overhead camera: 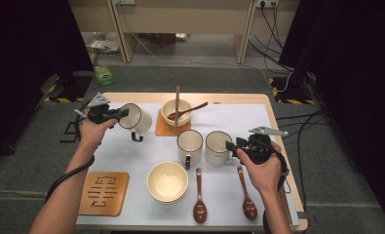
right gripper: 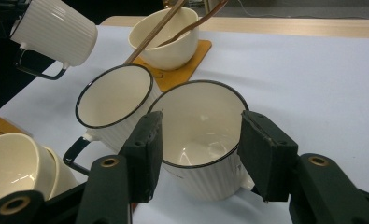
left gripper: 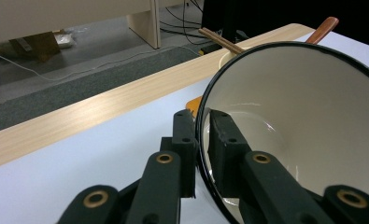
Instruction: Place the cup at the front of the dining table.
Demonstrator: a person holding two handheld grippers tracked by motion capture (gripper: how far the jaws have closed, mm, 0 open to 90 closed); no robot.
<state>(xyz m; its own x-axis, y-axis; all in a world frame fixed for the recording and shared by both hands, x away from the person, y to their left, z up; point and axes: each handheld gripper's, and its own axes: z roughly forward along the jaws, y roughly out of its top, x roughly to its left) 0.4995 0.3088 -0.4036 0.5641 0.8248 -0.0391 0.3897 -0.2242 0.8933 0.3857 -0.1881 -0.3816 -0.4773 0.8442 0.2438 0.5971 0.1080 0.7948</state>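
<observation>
In the high view, the left claw (overhead camera: pixel 118 114) holds a mug (overhead camera: pixel 136 119) by its rim, lifted and tipped on its side over the left rear of the desk (overhead camera: pixel 239 98), handle hanging down. Just right of it a bowl (overhead camera: pixel 176 112) sits on an orange coaster (overhead camera: pixel 161 127), with chopsticks (overhead camera: pixel 177 100) and a spoon (overhead camera: pixel 192 109) resting in it. The right claw (overhead camera: pixel 230 147) is at the rim of the right mug (overhead camera: pixel 217 147), which stands upright beside a middle mug (overhead camera: pixel 189 144). Nearer the person lie stacked bowls (overhead camera: pixel 167 182), two wooden spoons (overhead camera: pixel 199 197) and a carved trivet (overhead camera: pixel 104 192). In the left gripper view, the jaws are clenched on the mug's black rim (left gripper: pixel 202 140), one jaw inside, one outside, the mouth facing the camera. In the right gripper view, the jaws stand spread on either side of the right mug (right gripper: pixel 203 140), the left jaw between it and the middle mug (right gripper: pixel 114 100), the right jaw just off the rim, not clamped; the lifted mug (right gripper: pixel 56 30) shows at upper left.
</observation>
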